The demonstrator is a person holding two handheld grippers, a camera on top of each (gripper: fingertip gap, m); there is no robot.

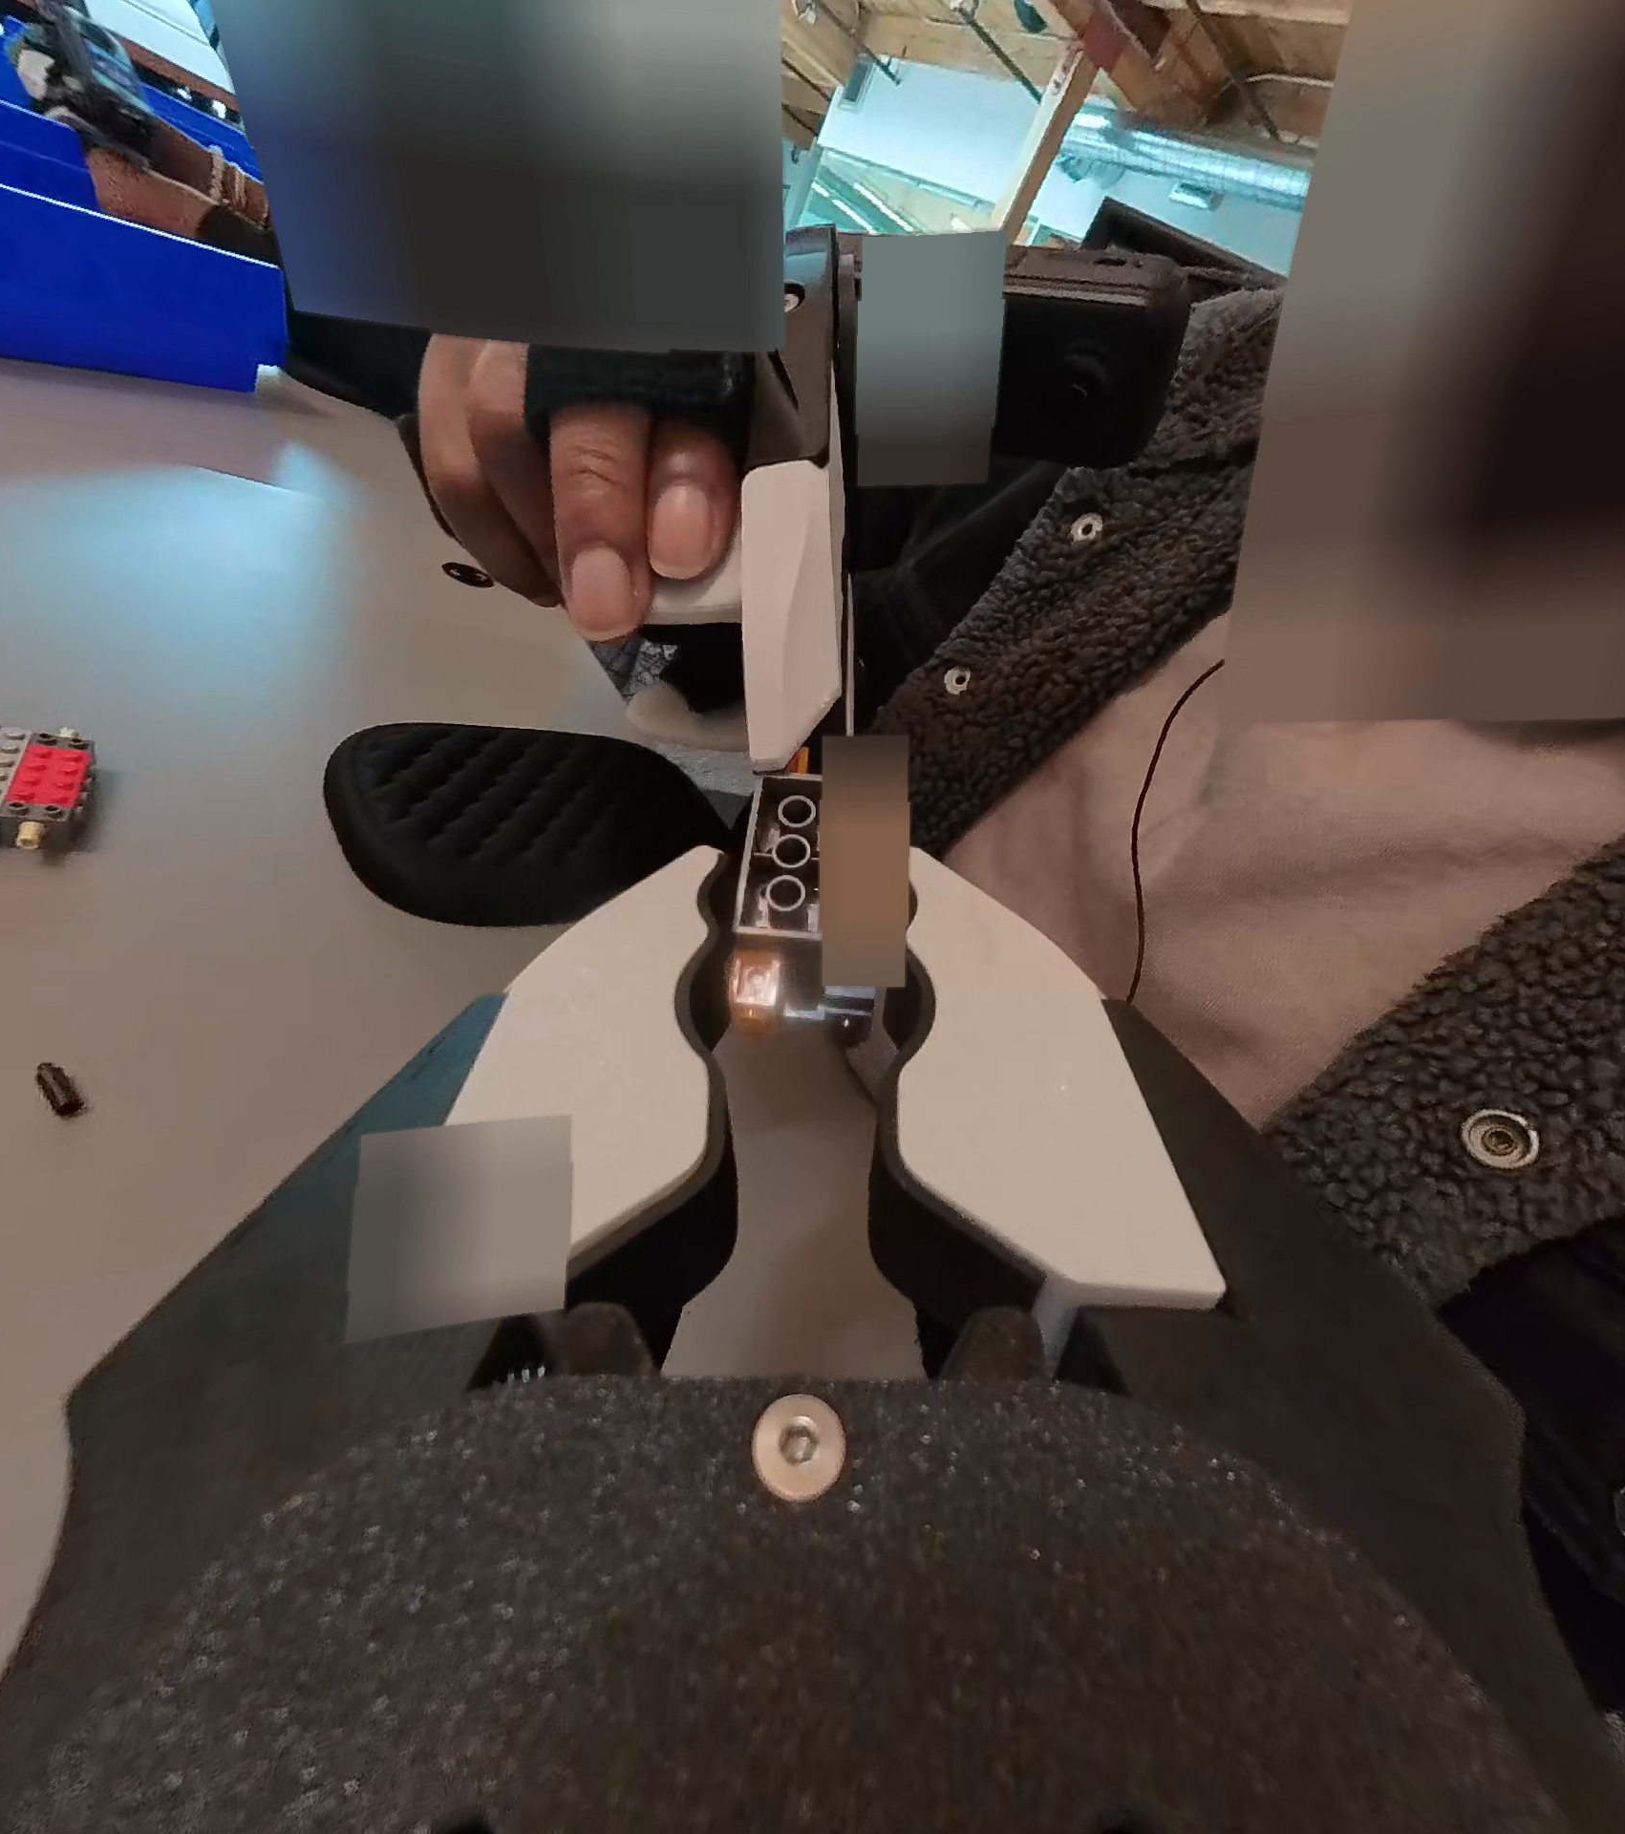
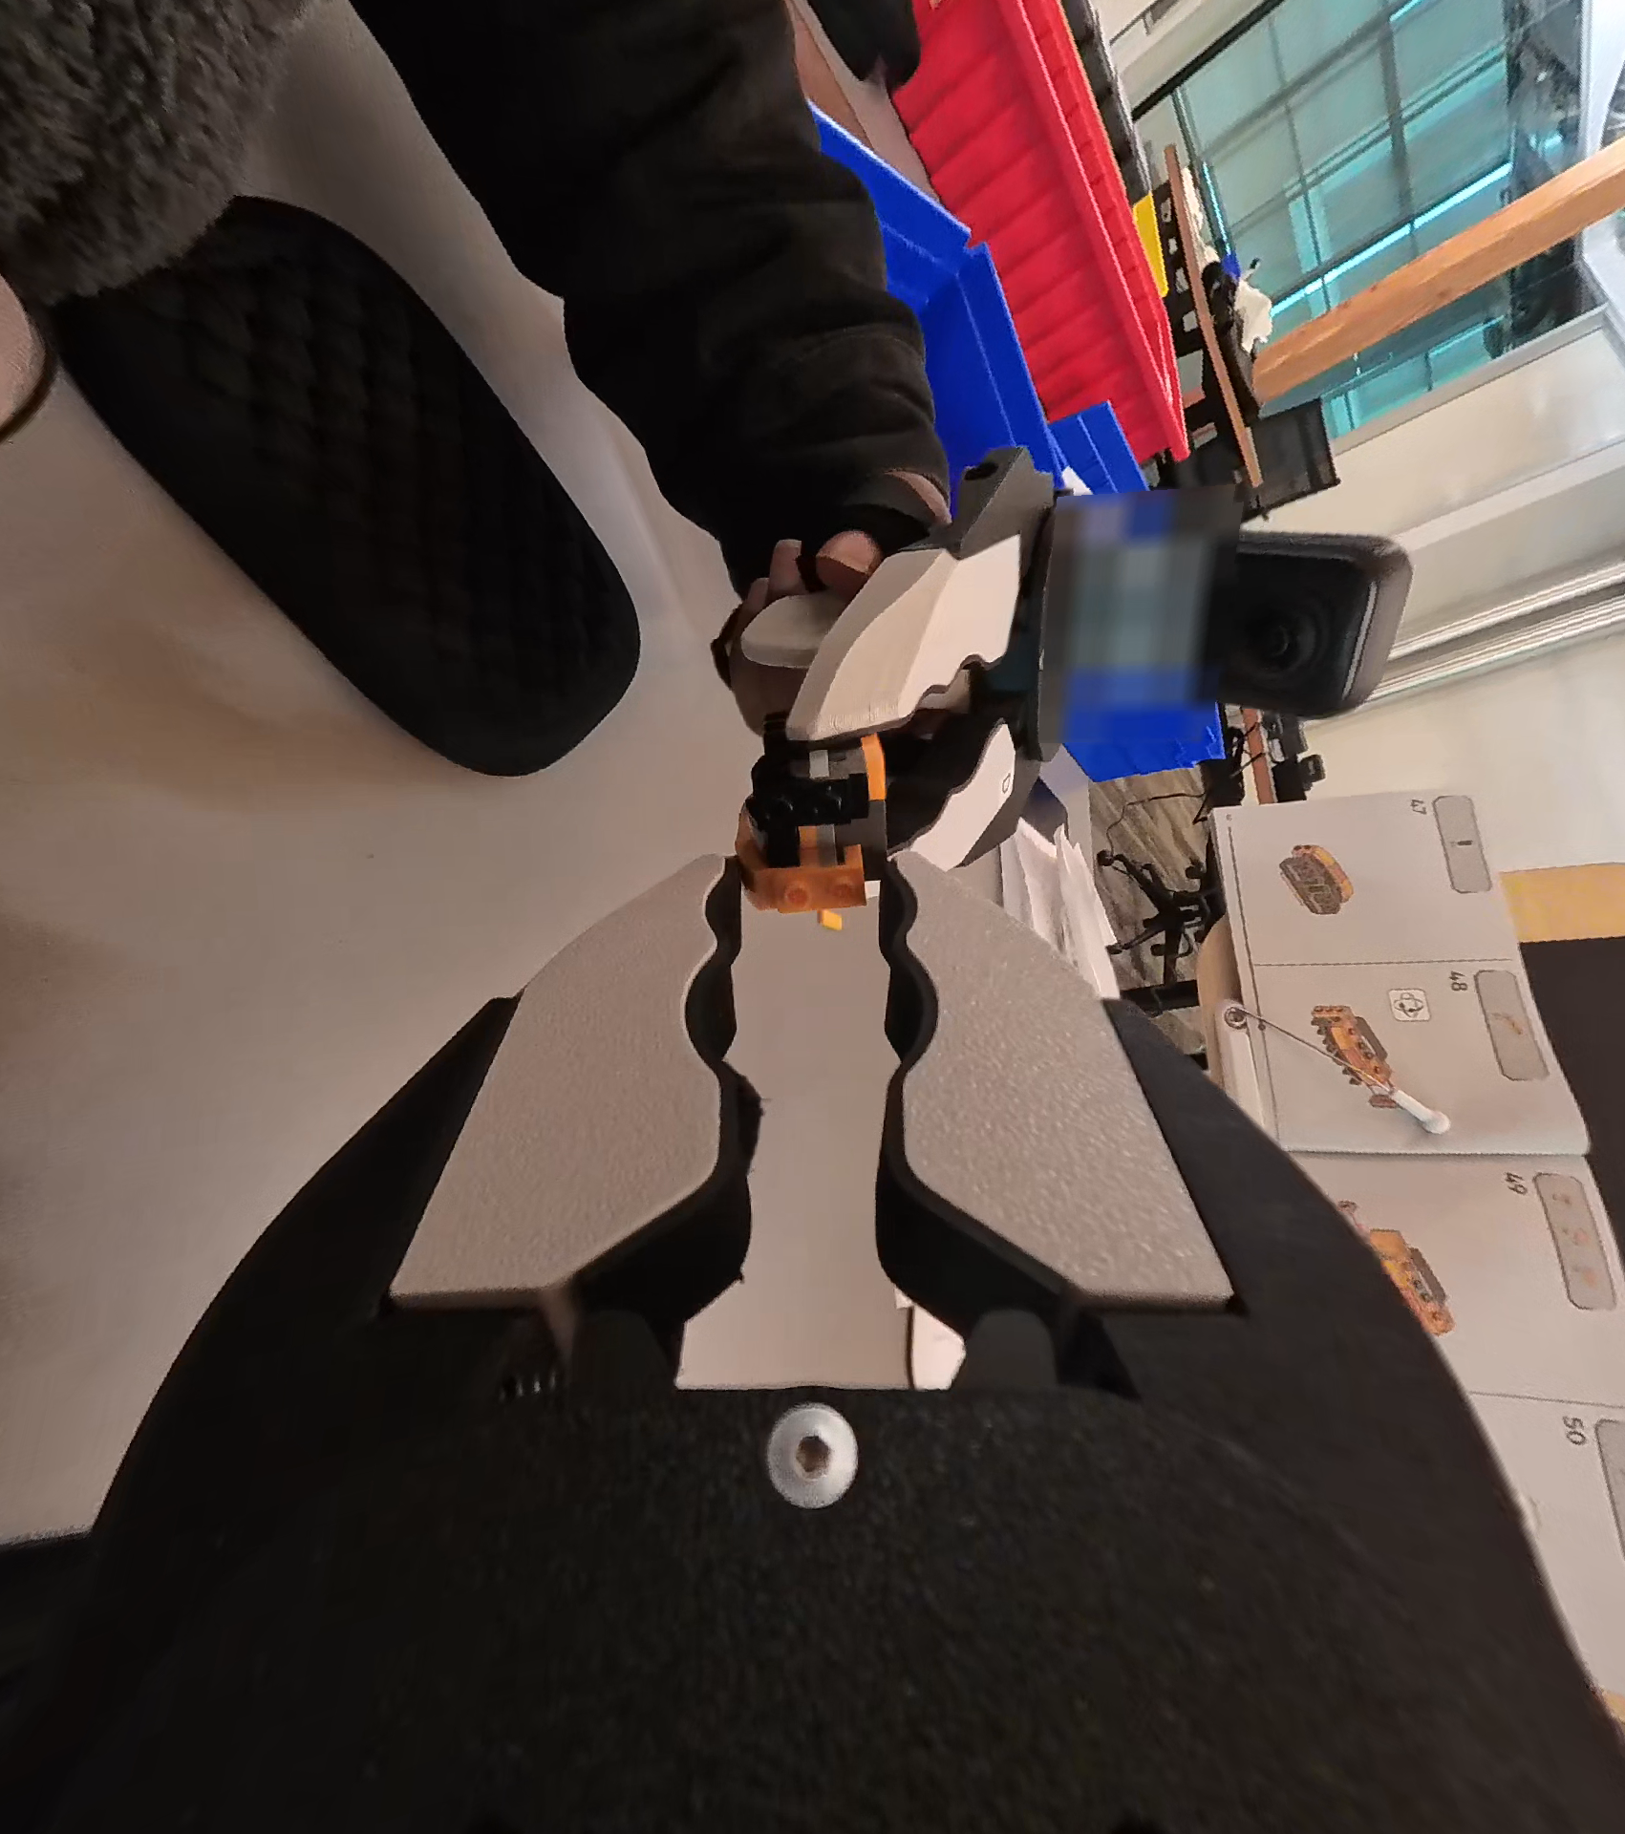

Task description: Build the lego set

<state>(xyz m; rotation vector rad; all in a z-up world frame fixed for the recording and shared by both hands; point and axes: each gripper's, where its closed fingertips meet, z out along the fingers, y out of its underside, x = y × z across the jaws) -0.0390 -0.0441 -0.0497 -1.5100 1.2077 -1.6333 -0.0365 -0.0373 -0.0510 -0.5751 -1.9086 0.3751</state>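
Note:
A small lego assembly is held in the air between both grippers. In the left wrist view its grey underside with round tubes (image 1: 781,863) and an orange piece show between the fingertips of my left gripper (image 1: 818,873), which is shut on it. My right gripper comes in from above, and its white finger (image 1: 788,615) touches the assembly's far end. In the right wrist view the orange, black and grey assembly (image 2: 813,824) has its orange end between the tips of my right gripper (image 2: 808,883), shut on it. The left gripper's finger (image 2: 878,635) clamps the other end.
A partly built lego model with a red plate (image 1: 4,774) lies on the grey table (image 1: 193,595) at the left, with two small black pins (image 1: 59,1087) nearby. A black padded oval (image 1: 490,824) lies close behind. An open instruction booklet (image 2: 1384,992) and red and blue bins (image 2: 1036,198) stand beyond. Both grippers' tips are close together, under 4 cm apart.

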